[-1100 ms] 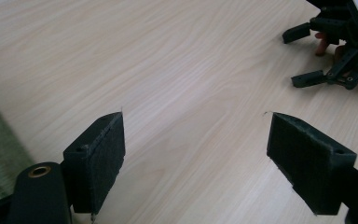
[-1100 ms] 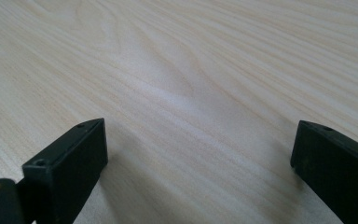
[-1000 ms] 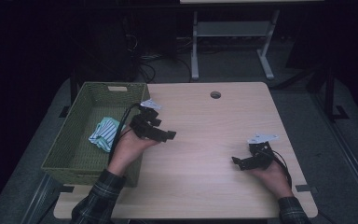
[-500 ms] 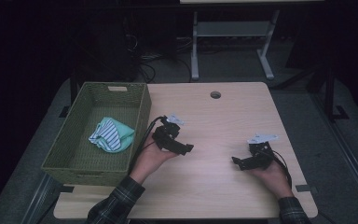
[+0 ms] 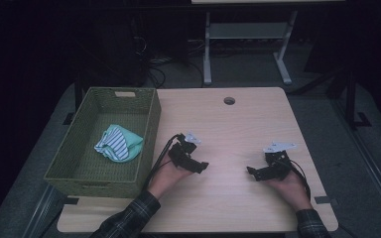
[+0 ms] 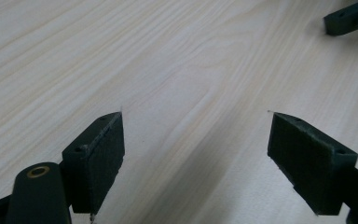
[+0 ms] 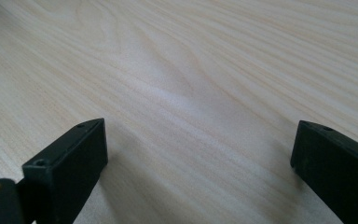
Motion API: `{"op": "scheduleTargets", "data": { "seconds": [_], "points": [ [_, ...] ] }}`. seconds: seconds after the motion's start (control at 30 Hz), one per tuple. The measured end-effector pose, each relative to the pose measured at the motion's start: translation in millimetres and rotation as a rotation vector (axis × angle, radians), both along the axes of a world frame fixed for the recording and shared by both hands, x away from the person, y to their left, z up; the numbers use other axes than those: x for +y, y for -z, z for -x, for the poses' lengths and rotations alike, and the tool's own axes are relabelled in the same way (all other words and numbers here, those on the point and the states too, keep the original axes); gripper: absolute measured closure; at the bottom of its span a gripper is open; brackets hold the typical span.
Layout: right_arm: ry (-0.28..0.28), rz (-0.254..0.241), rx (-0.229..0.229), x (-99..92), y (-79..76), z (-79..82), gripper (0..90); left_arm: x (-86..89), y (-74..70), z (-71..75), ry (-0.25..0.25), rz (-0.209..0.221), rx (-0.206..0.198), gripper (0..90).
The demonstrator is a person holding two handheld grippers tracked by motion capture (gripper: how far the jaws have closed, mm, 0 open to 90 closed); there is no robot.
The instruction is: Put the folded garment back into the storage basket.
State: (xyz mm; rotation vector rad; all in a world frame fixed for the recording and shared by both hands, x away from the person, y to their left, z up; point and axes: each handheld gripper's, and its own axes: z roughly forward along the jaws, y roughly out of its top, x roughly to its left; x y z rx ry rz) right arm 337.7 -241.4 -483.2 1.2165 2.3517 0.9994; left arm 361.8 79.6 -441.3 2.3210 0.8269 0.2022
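Observation:
My left gripper (image 5: 201,167) rests low over the wooden table (image 5: 228,129), right of the green wicker basket (image 5: 149,129), pointing right. Its jaws stand wide apart (image 6: 193,149) with only bare wood between them. My right gripper (image 5: 252,172) sits on the table near the right front, pointing left, also open (image 7: 198,158) and holding nothing. A jaw tip of the right gripper (image 6: 349,16) peeks in at the top right of the left gripper view. Inside the basket lies a crumpled mint-green and striped cloth (image 5: 119,142).
A round cable hole (image 5: 229,100) sits at the table's far edge. Behind the table stand a white metal frame (image 5: 248,44) and cables on the dark floor. The basket takes up the table's left edge.
My left gripper has moved from the basket's rim rightward and toward the front, onto the open tabletop. The right gripper has stayed put.

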Motion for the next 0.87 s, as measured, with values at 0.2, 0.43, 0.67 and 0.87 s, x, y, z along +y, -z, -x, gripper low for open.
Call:
{"op": "scheduleTargets", "data": {
  "seconds": [0.2, 0.43, 0.67, 0.87],
  "points": [
    [0.000, 0.000, 0.000, 0.0, 0.0, 0.0, 3.2, 0.6, 17.0, -1.9, -0.013, -0.023, -0.002, 17.1],
    [0.000, 0.001, 0.001, 0.0, -0.1, 0.0, 3.2, -0.4, 24.8, -0.5, -0.006, -0.059, -0.034, 15.4],
    [0.000, 0.000, 0.000, 0.0, 0.0, 0.0, 3.2, 3.2, 30.5, 2.9, 0.001, -0.022, -0.077, 12.6],
    [-0.002, 0.001, -0.004, -0.1, 0.1, -0.2, 3.2, 9.6, 36.6, 5.5, 0.018, 0.038, -0.121, 12.5]
  ]
}}
